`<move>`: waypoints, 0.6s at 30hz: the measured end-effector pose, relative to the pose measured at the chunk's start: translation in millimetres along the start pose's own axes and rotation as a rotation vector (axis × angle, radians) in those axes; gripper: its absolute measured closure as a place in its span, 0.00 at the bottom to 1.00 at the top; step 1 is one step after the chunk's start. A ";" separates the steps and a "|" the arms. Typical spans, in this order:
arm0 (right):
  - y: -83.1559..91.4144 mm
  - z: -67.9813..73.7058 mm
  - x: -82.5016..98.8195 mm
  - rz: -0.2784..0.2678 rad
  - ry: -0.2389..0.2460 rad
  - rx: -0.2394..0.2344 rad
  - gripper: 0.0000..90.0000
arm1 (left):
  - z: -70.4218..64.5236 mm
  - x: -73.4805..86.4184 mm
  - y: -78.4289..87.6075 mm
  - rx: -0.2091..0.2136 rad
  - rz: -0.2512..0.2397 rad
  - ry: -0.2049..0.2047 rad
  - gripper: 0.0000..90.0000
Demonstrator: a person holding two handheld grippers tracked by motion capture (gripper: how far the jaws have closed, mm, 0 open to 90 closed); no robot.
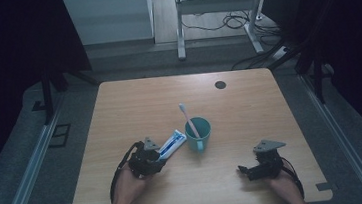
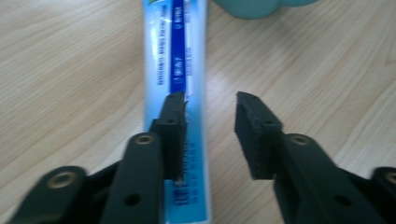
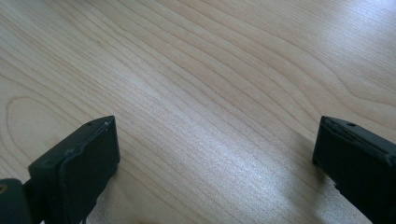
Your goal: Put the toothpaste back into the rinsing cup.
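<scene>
From the high view, the toothpaste tube lay flat on the wooden table, slanting from the left gripper up toward the teal mug, its far end just beside the mug's base. A toothbrush stood leaning in the mug, bristles up. The right gripper rested low on the table, well apart from the tube and the mug.

The left gripper view brought the toothpaste tube close: it ran lengthwise under the left gripper, whose jaws stood partly apart. One jaw sat over the tube's blue stripe and the other over bare wood beside it; the pads did not press the tube. The mug showed at the top edge. The tube carried small blue print on white beside a dark blue band, too blurred to read.

The right gripper view showed the right gripper with jaws set wide over bare wood grain
</scene>
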State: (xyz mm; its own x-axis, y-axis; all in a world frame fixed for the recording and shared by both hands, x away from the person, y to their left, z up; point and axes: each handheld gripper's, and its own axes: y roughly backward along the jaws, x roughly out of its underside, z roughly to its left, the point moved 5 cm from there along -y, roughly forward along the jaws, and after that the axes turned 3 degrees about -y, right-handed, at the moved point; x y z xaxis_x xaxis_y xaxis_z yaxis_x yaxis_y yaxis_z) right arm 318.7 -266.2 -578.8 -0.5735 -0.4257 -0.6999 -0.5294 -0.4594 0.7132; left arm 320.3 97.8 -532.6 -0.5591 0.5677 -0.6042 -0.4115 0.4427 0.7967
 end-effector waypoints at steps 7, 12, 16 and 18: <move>0.0 0.0 0.0 0.000 -0.001 0.000 0.00 | 10.5 4.6 -0.7 -0.031 0.053 0.006 0.52; 0.0 0.0 0.0 0.000 0.000 0.000 0.00 | 12.0 4.4 -3.8 -0.030 0.078 0.011 0.44; 0.0 0.0 0.0 0.000 0.000 0.000 0.00 | 13.5 2.4 -7.3 -0.022 0.106 -0.001 0.39; 0.0 0.0 0.0 -0.001 0.000 0.000 0.00 | 13.2 0.3 -9.5 -0.017 0.124 0.004 0.37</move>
State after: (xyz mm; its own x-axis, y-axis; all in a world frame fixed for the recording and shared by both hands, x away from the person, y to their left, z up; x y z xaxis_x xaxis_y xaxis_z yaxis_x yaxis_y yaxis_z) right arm 318.7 -266.2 -578.8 -0.5730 -0.4258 -0.7003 -0.5297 -0.4597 0.7129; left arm 333.5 103.0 -540.5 -0.6096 0.6147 -0.5006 -0.3509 0.3570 0.8657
